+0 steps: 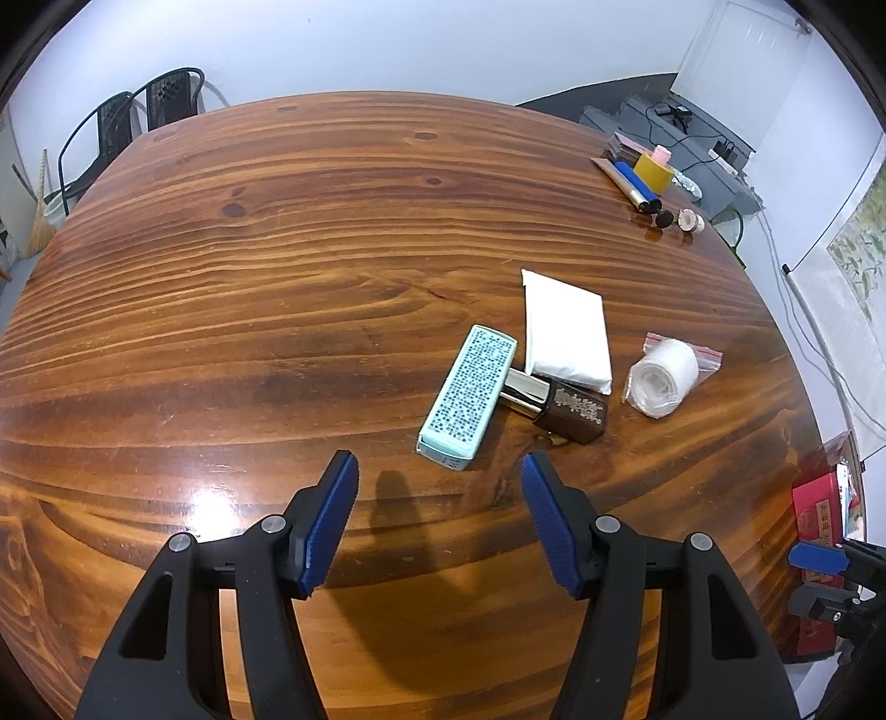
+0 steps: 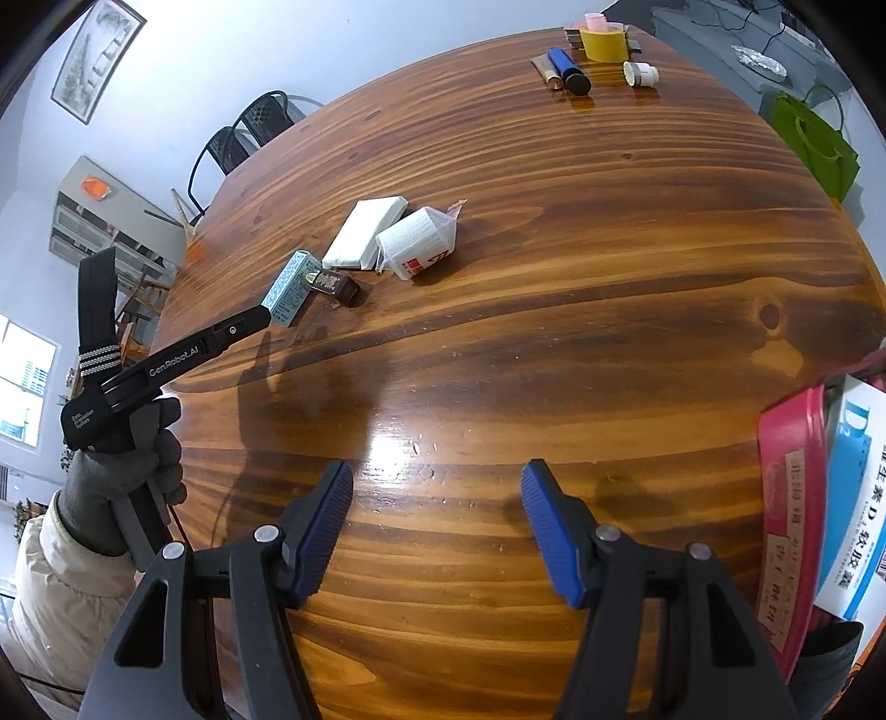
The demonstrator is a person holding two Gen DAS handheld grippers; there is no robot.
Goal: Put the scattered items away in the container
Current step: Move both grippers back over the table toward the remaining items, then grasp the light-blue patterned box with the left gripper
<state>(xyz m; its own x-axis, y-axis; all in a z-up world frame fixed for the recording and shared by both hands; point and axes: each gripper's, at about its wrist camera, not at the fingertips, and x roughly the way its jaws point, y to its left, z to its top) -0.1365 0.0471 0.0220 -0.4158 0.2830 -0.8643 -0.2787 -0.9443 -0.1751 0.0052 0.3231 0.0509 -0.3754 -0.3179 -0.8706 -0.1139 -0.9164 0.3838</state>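
1. While both tools hang over the wooden bench [image 1: 232, 310], the left gripper [image 1: 440, 515] has its blue pads apart with only bare wood between them.
2. Just ahead of those pads lies a pale teal box [image 1: 468, 396] printed with dark dots, its near end closest to the left gripper but not touching it.
3. Leaning against the teal box is a small brown bottle [image 1: 570, 412] with a shiny metallic cap, lying on its side.
4. Behind the bottle and touching it sits a flat white packet [image 1: 565, 332].
5. To the right of the packet, a short way apart, rests a white roll in a clear zip bag [image 1: 664, 371] with a red seal strip.
6. Seen from the right wrist, the right gripper [image 2: 437, 520] also has its pads apart, empty, above a bare glossy patch of bench.
7. At the right edge of that view stands a red container [image 2: 792, 498] holding a blue and white box [image 2: 855, 498]; it is well apart from the scattered group.
8. A gloved hand [image 2: 122, 476] at the left of the same view holds the left tool, whose tip reaches near the teal box.
9. Far across the bench sits a separate cluster: a yellow tape roll [image 2: 603, 41], a blue tube [image 2: 562, 61] and a small white jar [image 2: 639, 73].
10. Two dark chairs [image 1: 147, 113] stand beyond the far bench edge.
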